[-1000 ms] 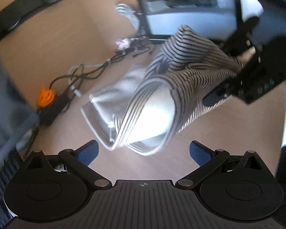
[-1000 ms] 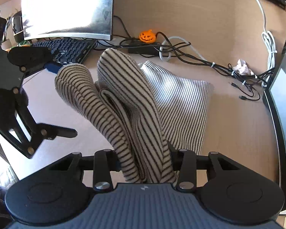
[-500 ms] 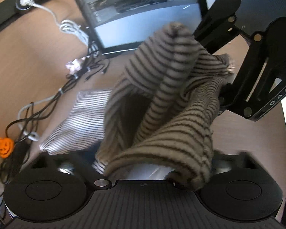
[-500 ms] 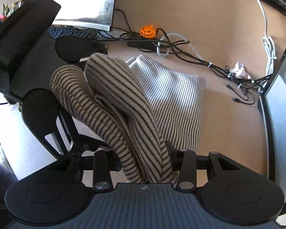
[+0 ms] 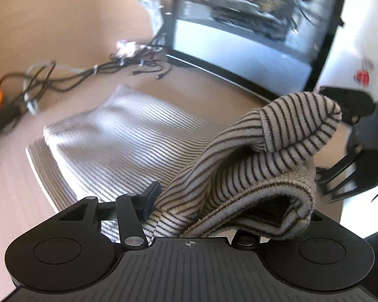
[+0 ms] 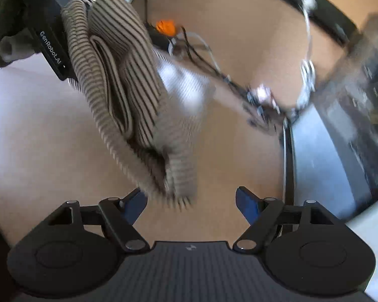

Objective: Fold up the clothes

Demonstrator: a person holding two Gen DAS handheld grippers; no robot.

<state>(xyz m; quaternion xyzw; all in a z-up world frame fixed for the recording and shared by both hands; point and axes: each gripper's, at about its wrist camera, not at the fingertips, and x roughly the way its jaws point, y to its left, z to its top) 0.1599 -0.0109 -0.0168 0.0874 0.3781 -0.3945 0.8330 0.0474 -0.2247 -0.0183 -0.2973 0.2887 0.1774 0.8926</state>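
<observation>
Wooden desk surface carries cables, a monitor and an orange pumpkin figure at the back. 1 folded striped garment lies flat on the desk.

Change since 1 second ago: the bunched striped cloth has passed from hand to hand. The right gripper, which clamped the cloth before, now shows both blue pads bare; its jaws are opening, and the cloth's lower end only hangs near the gap, touching neither pad. The left gripper, empty and wide before, is closing, with the cloth bundled between its jaws. Only its left finger is visible, touching the cloth; the other is buried under fabric.

Position: the cloth hangs off the left gripper above the desk, beside the folded garment.

Assessment: the transfer appears nearly complete. The cloth remains crumpled in several loops, so the fold itself is not yet made. The grip is judged loose until closing ends.
</observation>
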